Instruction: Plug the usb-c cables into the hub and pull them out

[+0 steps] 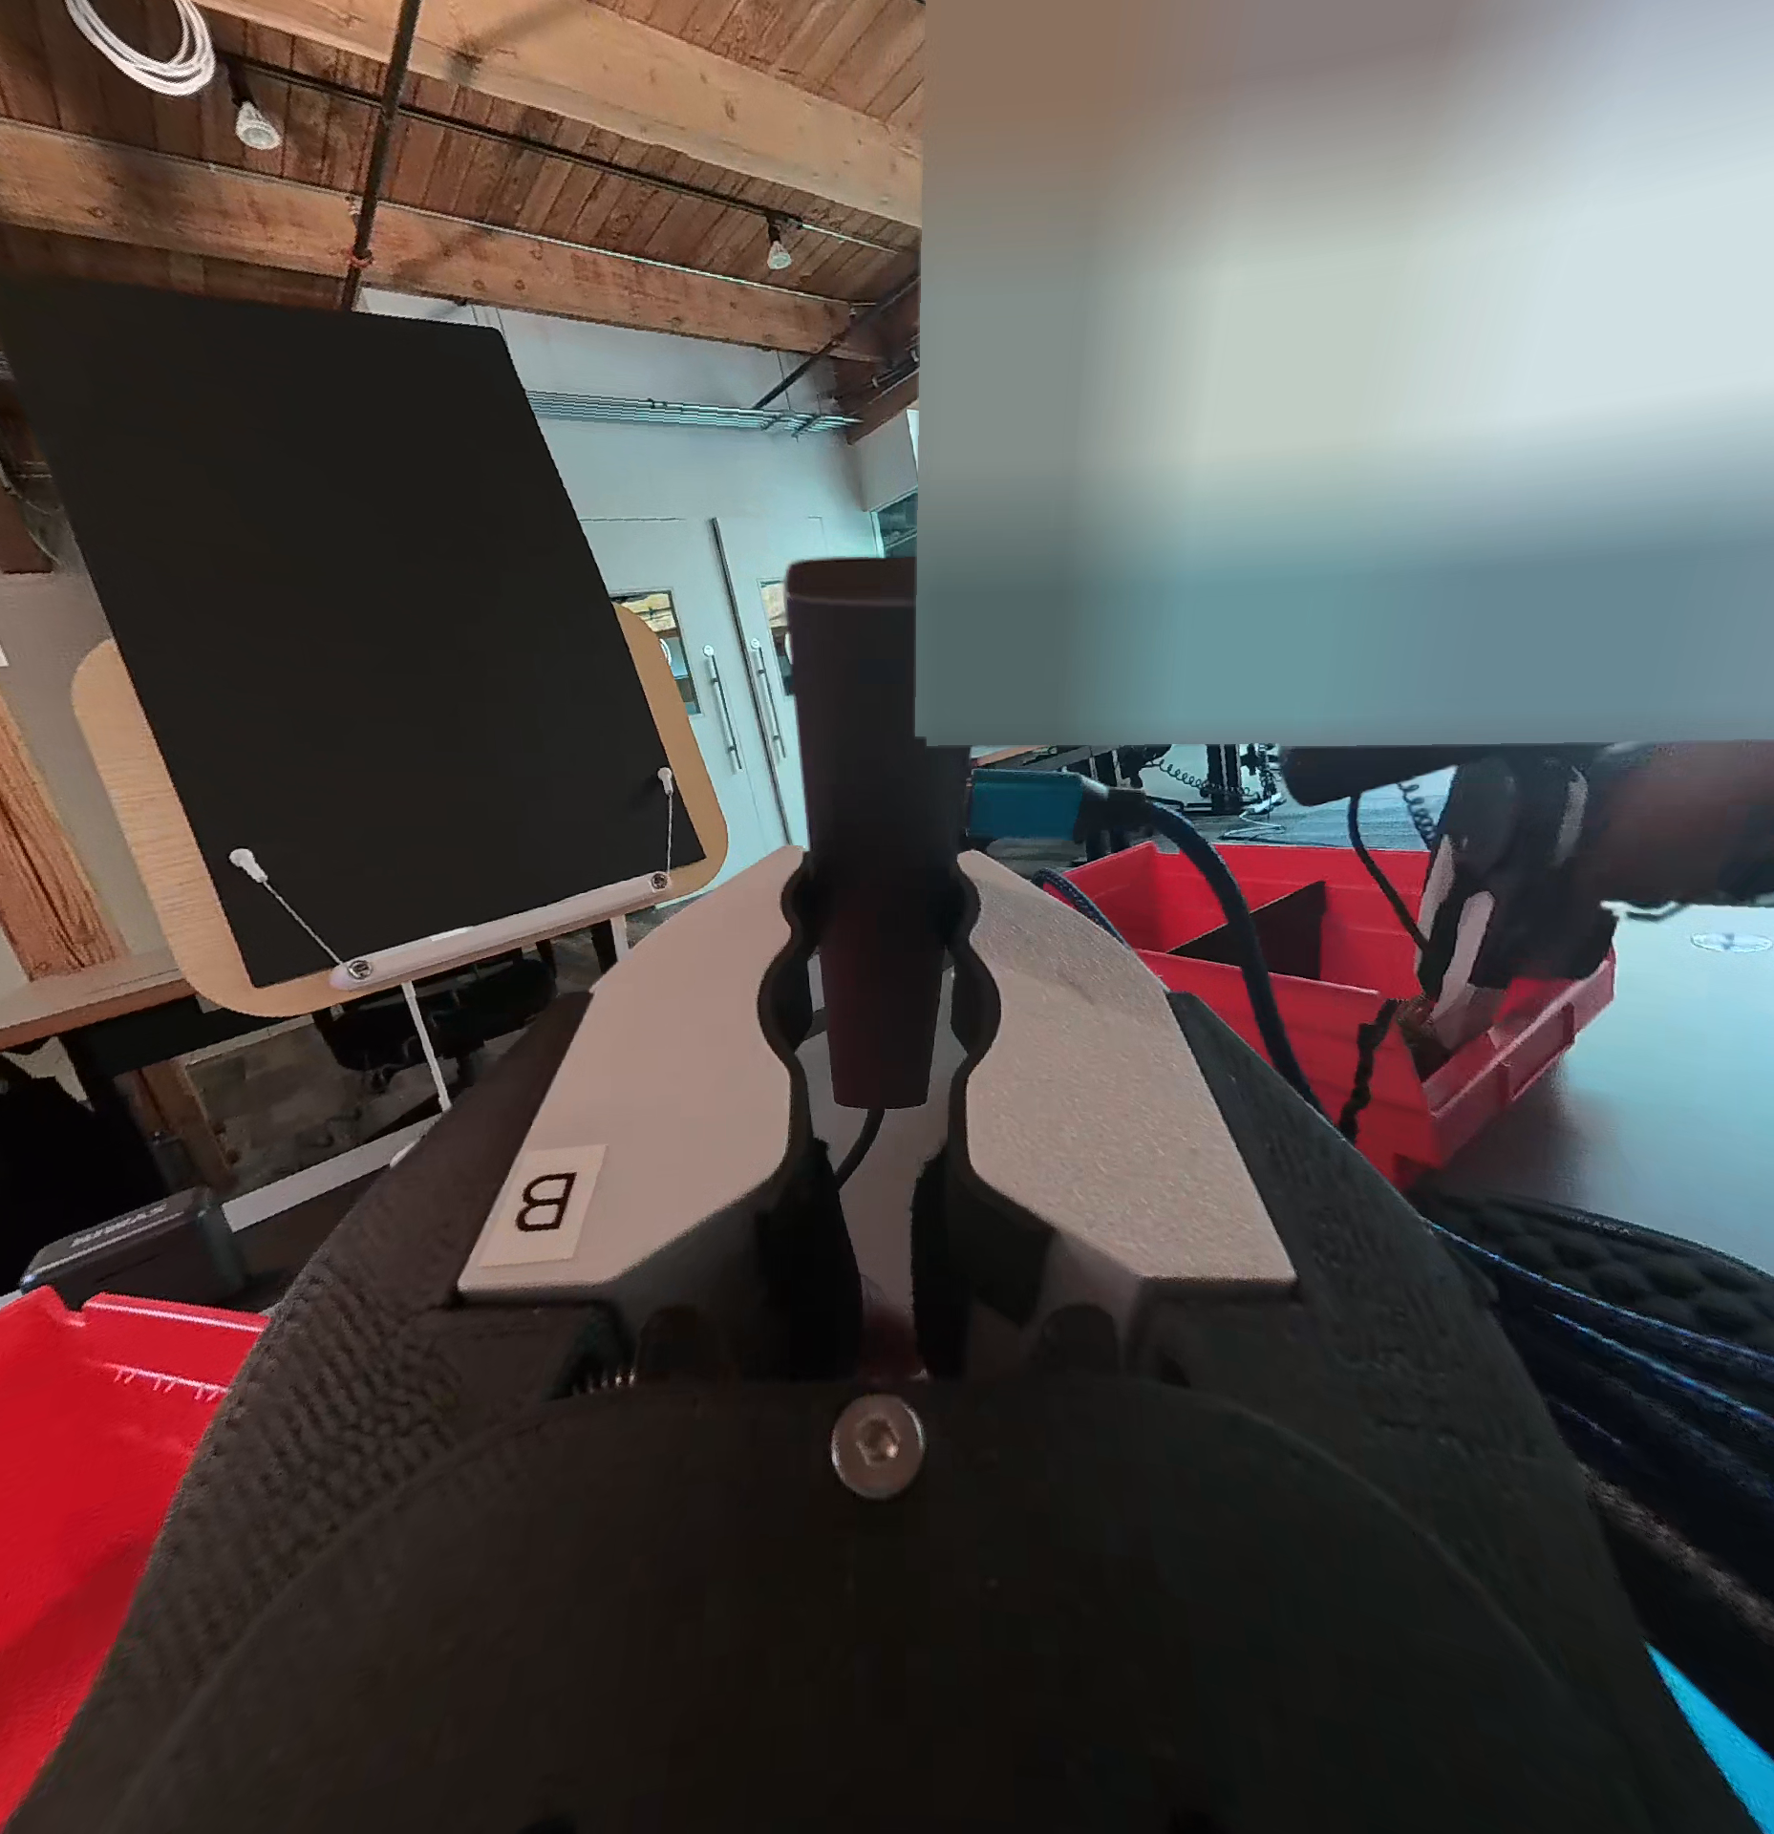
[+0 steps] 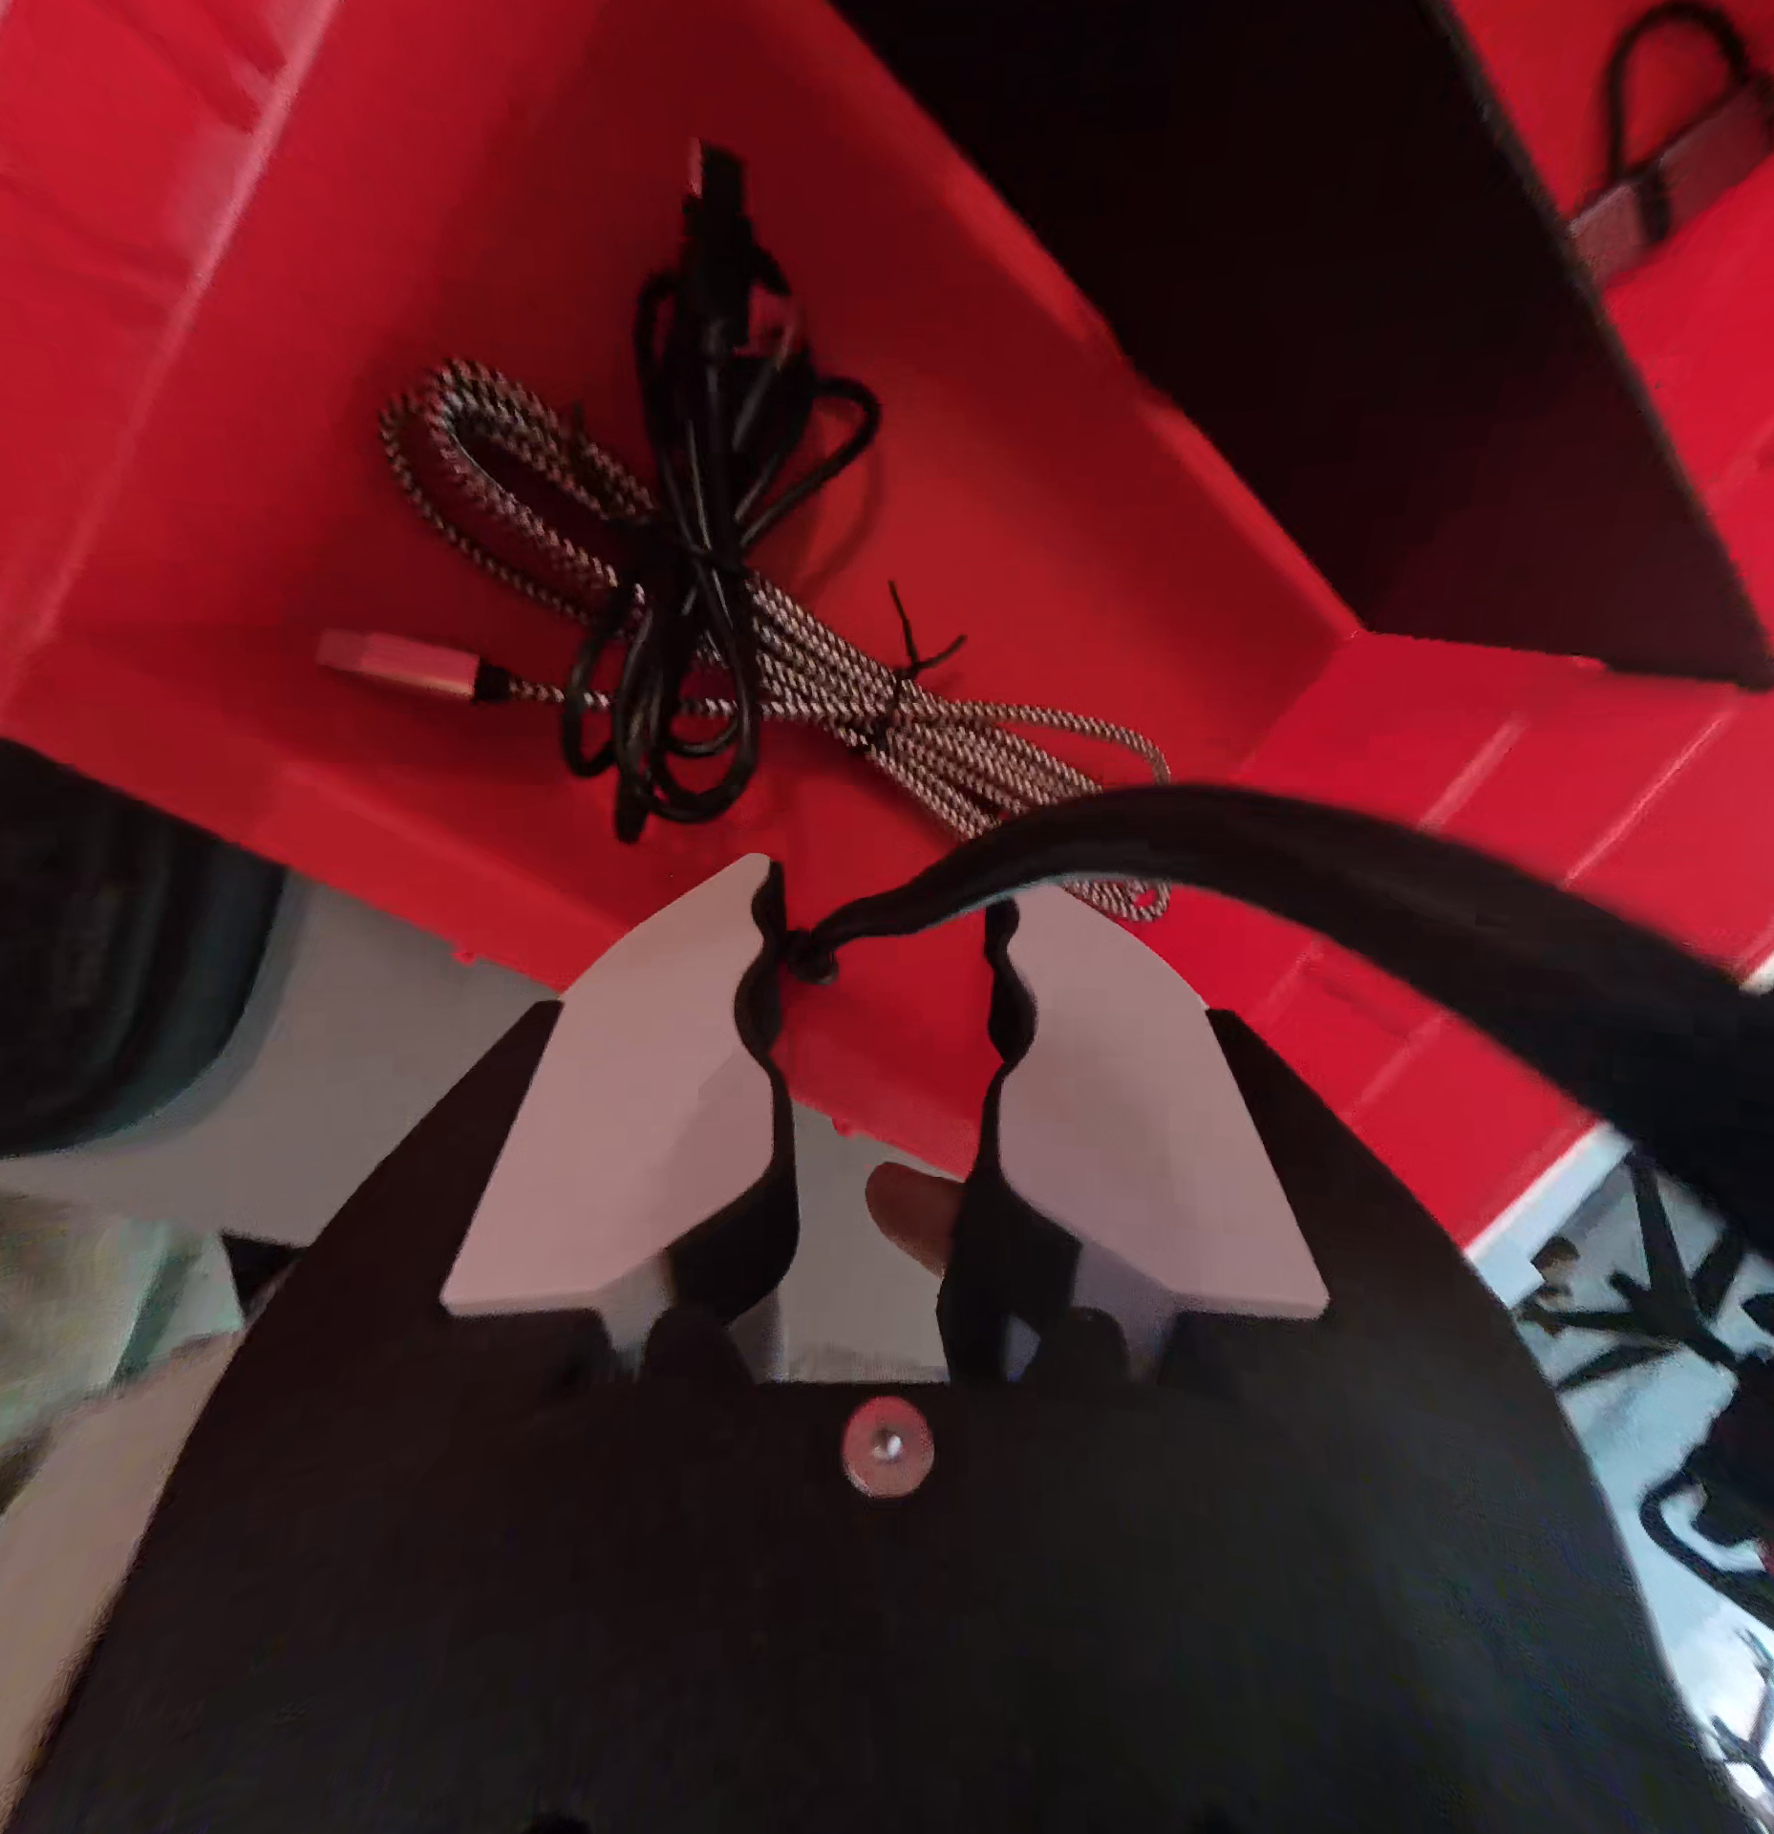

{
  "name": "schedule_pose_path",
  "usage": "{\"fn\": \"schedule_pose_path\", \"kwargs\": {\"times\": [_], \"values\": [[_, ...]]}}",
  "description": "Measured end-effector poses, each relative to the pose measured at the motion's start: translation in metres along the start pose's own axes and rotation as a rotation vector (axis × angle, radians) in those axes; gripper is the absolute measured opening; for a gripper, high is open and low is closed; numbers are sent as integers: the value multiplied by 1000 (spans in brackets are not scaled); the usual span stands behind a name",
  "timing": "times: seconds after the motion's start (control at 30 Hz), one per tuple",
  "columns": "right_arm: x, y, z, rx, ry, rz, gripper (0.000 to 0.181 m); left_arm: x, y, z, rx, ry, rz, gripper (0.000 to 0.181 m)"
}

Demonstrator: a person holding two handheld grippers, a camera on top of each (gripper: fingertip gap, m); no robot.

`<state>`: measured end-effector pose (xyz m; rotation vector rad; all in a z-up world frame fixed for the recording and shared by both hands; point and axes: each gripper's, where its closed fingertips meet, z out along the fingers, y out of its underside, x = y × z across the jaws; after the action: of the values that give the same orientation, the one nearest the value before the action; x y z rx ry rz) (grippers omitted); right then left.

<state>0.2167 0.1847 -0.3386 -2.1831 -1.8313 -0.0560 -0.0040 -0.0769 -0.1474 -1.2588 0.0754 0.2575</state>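
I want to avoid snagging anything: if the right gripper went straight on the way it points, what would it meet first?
Probably the thick black cable crossing just past the open right gripper; beyond it, the braided black-and-white cable bundle in the red plastic bin. Depth is unclear.

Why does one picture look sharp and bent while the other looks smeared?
Left wrist view: mostly sharp, but the wide lens bows the black board; the hub held in the hand-held gripper is crisp. The grey block at upper right is a patch added afterwards. Right wrist view: smeared, most likely from motion; the red bin and cables look soft.
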Motion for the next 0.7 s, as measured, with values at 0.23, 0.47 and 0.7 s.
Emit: {"fn": "schedule_pose_path", "kwargs": {"times": [0.23, 0.47, 0.7], "values": [[15, 13, -11, -329, -4, -221, 45, 0, -1, -2, 10, 9, -10, 22], [48, 35, -22, -639, 116, -467, 44, -3, -1, -4, 20, 7, -24, 22], [84, 44, -49, -948, 368, -694, 27, 0, -1, -2, 19, 20, -28, 22]]}}
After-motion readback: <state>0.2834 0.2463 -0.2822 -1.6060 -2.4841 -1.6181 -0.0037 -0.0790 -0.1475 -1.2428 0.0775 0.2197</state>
